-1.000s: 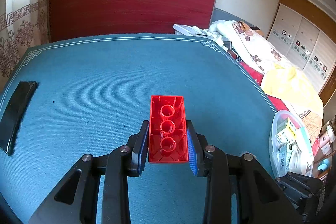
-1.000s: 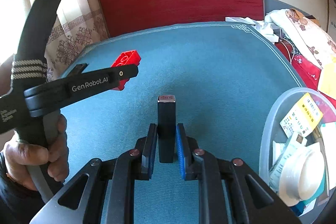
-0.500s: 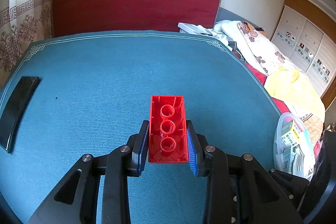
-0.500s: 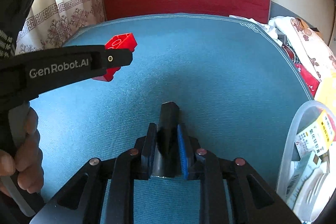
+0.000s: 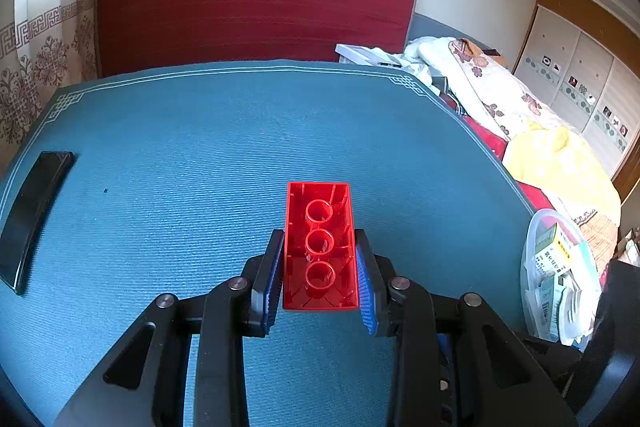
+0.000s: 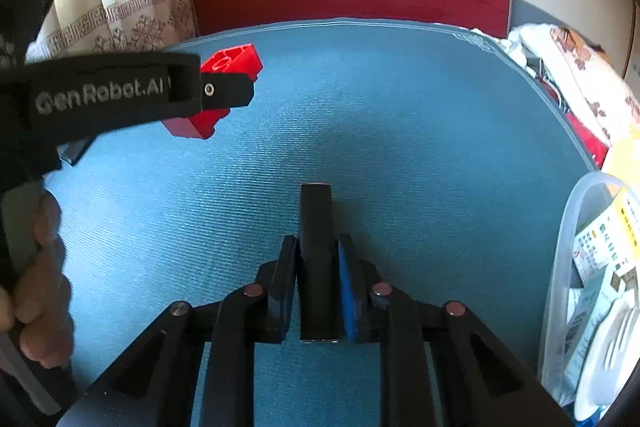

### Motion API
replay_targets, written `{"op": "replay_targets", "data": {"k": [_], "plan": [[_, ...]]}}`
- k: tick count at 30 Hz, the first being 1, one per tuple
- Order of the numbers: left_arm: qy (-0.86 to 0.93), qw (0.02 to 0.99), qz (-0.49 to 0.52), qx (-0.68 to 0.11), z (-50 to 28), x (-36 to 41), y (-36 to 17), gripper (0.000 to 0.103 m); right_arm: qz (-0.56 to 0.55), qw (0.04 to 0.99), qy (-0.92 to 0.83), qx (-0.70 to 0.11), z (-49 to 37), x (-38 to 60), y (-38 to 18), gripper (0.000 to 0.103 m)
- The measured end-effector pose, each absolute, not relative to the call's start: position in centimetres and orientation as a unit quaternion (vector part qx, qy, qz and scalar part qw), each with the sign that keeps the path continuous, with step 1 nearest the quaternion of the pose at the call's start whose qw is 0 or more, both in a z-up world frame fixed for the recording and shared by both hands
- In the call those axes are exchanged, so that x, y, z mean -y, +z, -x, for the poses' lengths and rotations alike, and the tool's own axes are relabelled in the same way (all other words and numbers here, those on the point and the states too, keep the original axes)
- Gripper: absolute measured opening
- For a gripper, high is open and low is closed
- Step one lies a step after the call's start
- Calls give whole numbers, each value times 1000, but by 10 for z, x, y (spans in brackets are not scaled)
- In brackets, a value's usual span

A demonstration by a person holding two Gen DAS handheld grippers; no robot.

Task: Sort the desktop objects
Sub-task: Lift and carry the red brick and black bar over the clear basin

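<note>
Holding a red brick (image 5: 320, 247) clear above the desk (image 5: 180, 155), the left gripper (image 5: 320, 279) has its jaws clamped on the brick's two long side walls, hollow underside towards the camera. The brick is judged light, rigid moulded plastic with smooth, somewhat slippery faces; flat parallel walls suit the pads well. The grip sits on the rear half, so the front half overhangs (a light part, so little tipping load is expected). The right wrist view confirms the brick (image 6: 224, 75) aloft in the left jaws.

The right gripper (image 6: 316, 283) has its jaws closed on a slim black bar (image 6: 316, 227), held lengthwise along the fingers with both ends protruding. Its jaws have just been closing further on it, the bar between the pads. The bar looks stiff and smooth, of uncertain material; its narrow width gives little pad contact, so twisting in the grip is the main concern. Whether its far end touches the desk cannot be told.

A clear tub (image 6: 568, 267) of packets stands at the desk's right edge. A flat black slab (image 5: 32, 215) lies at the left edge, best lifted across its short width.
</note>
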State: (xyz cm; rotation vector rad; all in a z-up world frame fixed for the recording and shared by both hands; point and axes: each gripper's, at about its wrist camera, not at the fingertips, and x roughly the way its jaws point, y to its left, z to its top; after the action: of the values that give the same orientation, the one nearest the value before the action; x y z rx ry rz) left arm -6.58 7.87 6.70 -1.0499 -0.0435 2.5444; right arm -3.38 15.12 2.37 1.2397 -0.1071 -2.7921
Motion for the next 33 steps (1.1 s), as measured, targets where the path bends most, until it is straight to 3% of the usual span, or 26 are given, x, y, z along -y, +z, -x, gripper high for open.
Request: {"op": "replay_targets", "data": {"k": [17, 33], "plan": [[909, 212, 358, -16, 47, -97, 72, 35, -355, 36, -932, 65, -8, -173, 65, 22], [898, 260, 352, -51, 12, -136, 74, 35, -310, -55, -943, 105, -59, -251, 91, 22]]}}
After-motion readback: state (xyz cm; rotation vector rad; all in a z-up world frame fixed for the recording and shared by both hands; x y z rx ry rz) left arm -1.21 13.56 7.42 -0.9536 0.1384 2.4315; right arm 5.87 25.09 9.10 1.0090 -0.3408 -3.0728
